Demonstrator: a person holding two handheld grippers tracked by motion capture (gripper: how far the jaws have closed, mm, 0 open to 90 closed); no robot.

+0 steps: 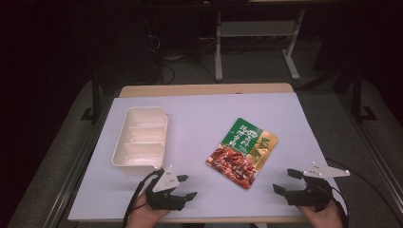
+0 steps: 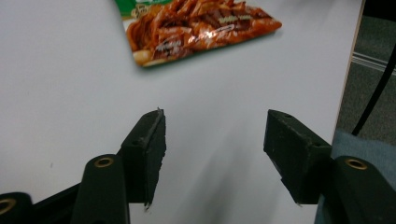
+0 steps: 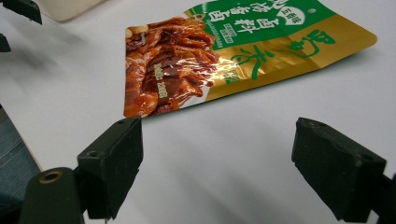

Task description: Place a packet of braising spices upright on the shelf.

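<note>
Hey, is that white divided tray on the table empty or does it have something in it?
Empty. The white tray shows bare compartments in the high view; the sauce packet lies flat on the table beside it.

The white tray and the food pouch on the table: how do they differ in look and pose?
The white tray is plain, rigid and walled, with compartments; the food pouch is flat and printed in green, gold and red. The tray sits square to the table edges at the left; the pouch lies turned at an angle near the middle. Neither is held.

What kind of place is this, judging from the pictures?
Probably a lab or workshop: a white-covered table holding a food pouch and a plastic tray, cables on the floor and bare desk legs behind.
</note>
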